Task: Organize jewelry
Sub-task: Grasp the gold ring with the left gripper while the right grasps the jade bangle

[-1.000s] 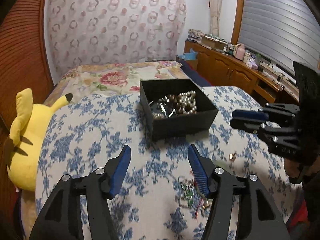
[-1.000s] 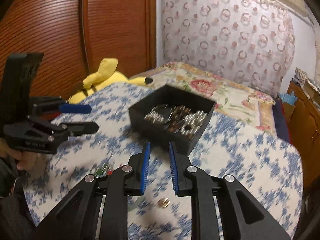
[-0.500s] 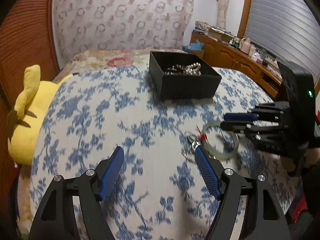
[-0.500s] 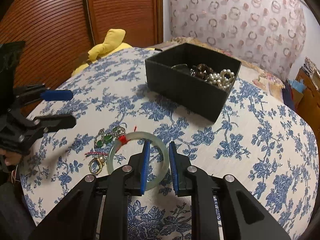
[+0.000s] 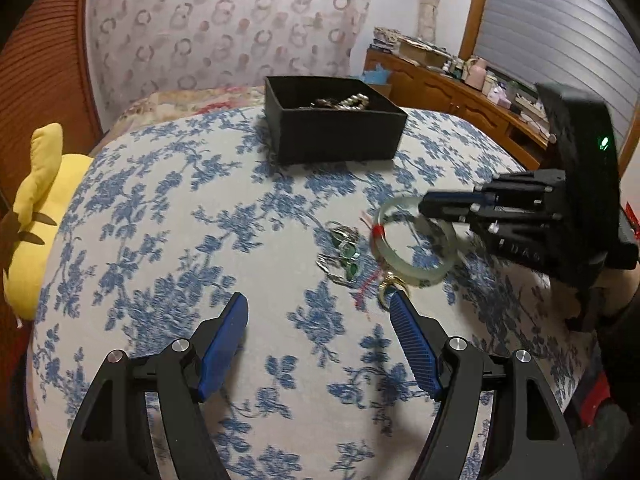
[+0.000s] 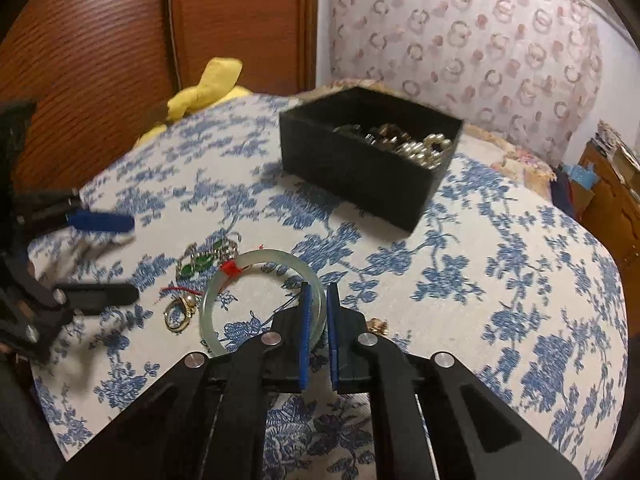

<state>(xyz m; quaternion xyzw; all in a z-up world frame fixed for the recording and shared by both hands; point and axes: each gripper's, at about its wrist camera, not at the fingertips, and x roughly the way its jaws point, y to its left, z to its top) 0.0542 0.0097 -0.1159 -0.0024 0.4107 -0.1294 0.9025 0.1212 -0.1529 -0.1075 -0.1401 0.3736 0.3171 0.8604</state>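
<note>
A pale green jade bangle (image 6: 256, 264) with a red thread lies on the blue-flowered cloth. My right gripper (image 6: 318, 298) is shut on its near rim; it also shows in the left wrist view (image 5: 430, 208) pinching the bangle (image 5: 404, 268). Beside the bangle lie a green-stone chain (image 6: 202, 258) and a gold ring (image 6: 180, 314). My left gripper (image 5: 318, 312) is open and empty, just in front of the chain (image 5: 344, 252). The black jewelry box (image 5: 340, 128) holding pearls stands farther back.
A small gold piece (image 6: 378, 325) lies right of my right fingers. A yellow plush toy (image 5: 36, 208) sits at the table's left edge. A wooden sideboard (image 5: 452, 92) with clutter stands far right, a wooden wardrobe (image 6: 120, 40) on the left.
My right gripper has come down from near the box and shut on the bangle's rim. My left gripper has drawn back and lower, staying open.
</note>
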